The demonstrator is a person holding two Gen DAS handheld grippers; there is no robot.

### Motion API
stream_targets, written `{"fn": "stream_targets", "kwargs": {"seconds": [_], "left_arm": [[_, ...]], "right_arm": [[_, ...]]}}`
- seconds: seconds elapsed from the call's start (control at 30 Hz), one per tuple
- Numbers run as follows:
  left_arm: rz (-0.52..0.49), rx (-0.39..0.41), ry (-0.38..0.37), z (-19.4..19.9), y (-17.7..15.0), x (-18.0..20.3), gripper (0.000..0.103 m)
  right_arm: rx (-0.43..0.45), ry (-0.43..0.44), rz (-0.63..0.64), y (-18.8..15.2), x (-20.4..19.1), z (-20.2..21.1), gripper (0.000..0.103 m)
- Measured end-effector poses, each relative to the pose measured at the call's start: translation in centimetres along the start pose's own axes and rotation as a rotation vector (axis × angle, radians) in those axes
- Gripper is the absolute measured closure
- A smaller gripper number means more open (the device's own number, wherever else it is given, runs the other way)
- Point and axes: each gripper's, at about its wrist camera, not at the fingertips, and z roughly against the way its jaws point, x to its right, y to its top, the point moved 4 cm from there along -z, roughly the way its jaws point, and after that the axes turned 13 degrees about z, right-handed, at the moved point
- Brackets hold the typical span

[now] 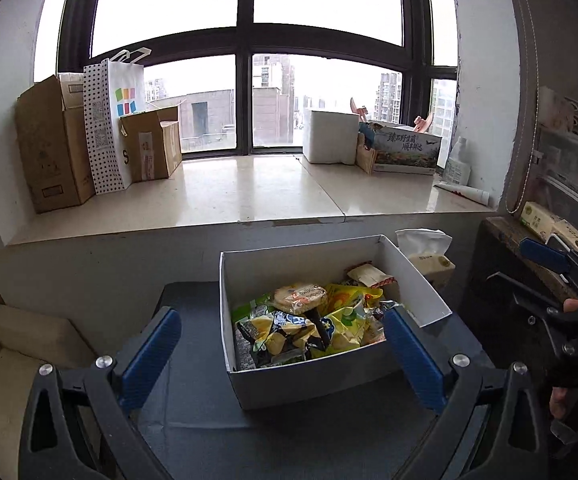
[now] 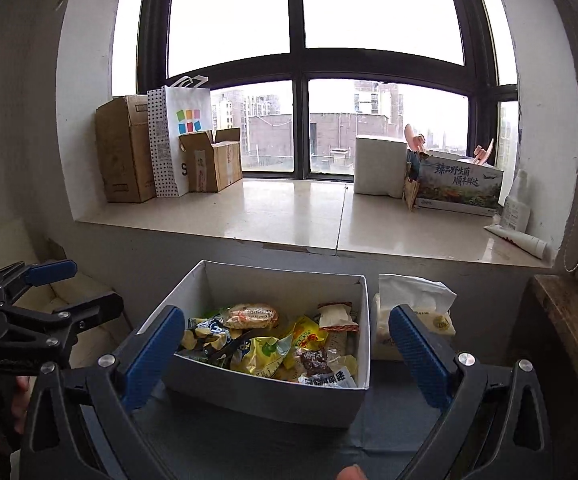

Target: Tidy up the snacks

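The white box [image 1: 273, 384] sits at twelve o'clock on the dark worktop [image 1: 193, 400], heaped with snack packets [image 1: 309, 320]. The left tool [image 1: 281, 344] and right tool [image 2: 289, 344] both gape wide, empty. No loose snacks show outside; sorting looks nearly finished.

A lived-in room in a high-rise flat — apartment towers fill the dark-framed window [image 2: 301, 76]. The stone sill [image 2: 289, 216] stores cardboard boxes [image 2: 123, 152] and a paper shopping bag [image 2: 177, 136]; a tissue pack [image 2: 417, 312] and cream sofa cushion [image 1: 21, 340] sit nearby.
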Motion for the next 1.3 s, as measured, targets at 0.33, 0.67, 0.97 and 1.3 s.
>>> {"fn": "stream_targets", "kwargs": {"seconds": [0.33, 0.67, 0.97, 1.3], "left_arm": [[0.051, -0.053, -0.030, 8.4, -6.7, -0.2, 0.000], [0.082, -0.106, -0.022, 11.6, -10.4, -0.2, 0.000], [0.074, -0.111, -0.009, 11.1, -10.1, -0.2, 0.000], [0.064, -0.113, 0.004, 10.6, -10.2, -0.1, 0.000]], "right_arm": [[-0.118, 0.063, -0.116, -6.3, -2.3, 6.9, 0.000], [-0.150, 0.083, -0.134, -8.8, -4.3, 10.8, 0.000], [-0.176, 0.051, -0.109, -8.9, -4.9, 10.7, 0.000], [-0.172, 0.056, -0.112, -9.0, -4.9, 10.9, 0.000]]}}
